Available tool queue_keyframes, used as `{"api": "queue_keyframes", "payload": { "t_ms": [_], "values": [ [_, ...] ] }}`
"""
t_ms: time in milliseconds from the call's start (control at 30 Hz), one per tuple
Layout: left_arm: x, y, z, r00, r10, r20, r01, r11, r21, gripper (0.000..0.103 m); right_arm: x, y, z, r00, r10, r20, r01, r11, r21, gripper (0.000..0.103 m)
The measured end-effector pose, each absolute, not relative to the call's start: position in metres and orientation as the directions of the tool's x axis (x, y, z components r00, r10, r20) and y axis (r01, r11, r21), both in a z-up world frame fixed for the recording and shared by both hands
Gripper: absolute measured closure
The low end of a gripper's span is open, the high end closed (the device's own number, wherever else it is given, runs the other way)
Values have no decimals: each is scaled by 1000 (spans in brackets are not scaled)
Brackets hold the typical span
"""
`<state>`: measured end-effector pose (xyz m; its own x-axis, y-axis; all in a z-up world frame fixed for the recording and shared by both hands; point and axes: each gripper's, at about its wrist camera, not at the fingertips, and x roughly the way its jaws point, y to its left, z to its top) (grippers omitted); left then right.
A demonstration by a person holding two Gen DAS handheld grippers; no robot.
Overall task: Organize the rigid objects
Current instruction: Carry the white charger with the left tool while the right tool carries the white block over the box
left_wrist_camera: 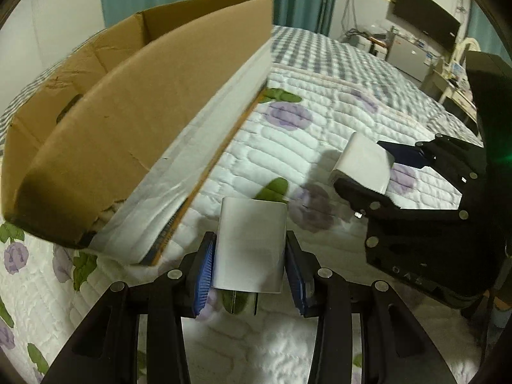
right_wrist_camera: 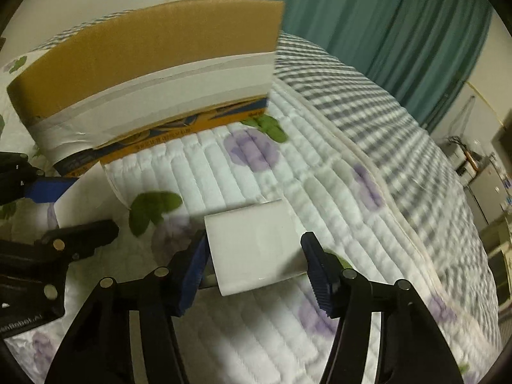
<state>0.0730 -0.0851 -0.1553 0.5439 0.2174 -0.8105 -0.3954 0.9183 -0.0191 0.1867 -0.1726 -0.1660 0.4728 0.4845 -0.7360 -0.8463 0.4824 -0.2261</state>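
Two white rectangular plug adapters are up off the bed, one in each tool, and one open brown cardboard box with white tape (left_wrist_camera: pixel 128 121) sits at about ten o'clock of them. The left gripper (left_wrist_camera: pixel 251 272) pinches the first white adapter (left_wrist_camera: pixel 251 246) between its blue pads with the metal prongs pointing back; the right gripper (right_wrist_camera: pixel 256 265), at two o'clock from it, holds the second white adapter (right_wrist_camera: pixel 256 246), though a gap shows at its right pad. Below lies a white quilted bedspread with purple flowers (left_wrist_camera: pixel 320 134), with teal curtains (right_wrist_camera: pixel 368 25) at twelve o'clock.

White plug adapter (left_wrist_camera: pixel 251 246) prongs down; second white adapter (right_wrist_camera: pixel 256 246) alongside; open cardboard box (left_wrist_camera: pixel 134 121) on quilt.
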Motion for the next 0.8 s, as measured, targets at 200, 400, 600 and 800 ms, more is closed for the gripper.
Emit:
{"api": "queue_keyframes", "payload": {
  "t_ms": [200,400,600,800],
  "values": [
    [56,-92,-138,572,142,-808,-321,945,-61,62,161,-200,-145,523,463,-716,-803,550,-231,46],
    [35,-87,-102,640,103,-762,-263,960,-92,62,117,-219,-103,589,440,-678,-762,582,-285,46],
    [6,-68,-44,716,55,-696,-184,976,-113,62,83,-226,-48,665,383,-640,-690,643,-333,46],
    [-6,-37,18,772,10,-635,-115,986,-124,61,42,-211,20,722,381,-578,-614,737,-282,46]
  ]
}}
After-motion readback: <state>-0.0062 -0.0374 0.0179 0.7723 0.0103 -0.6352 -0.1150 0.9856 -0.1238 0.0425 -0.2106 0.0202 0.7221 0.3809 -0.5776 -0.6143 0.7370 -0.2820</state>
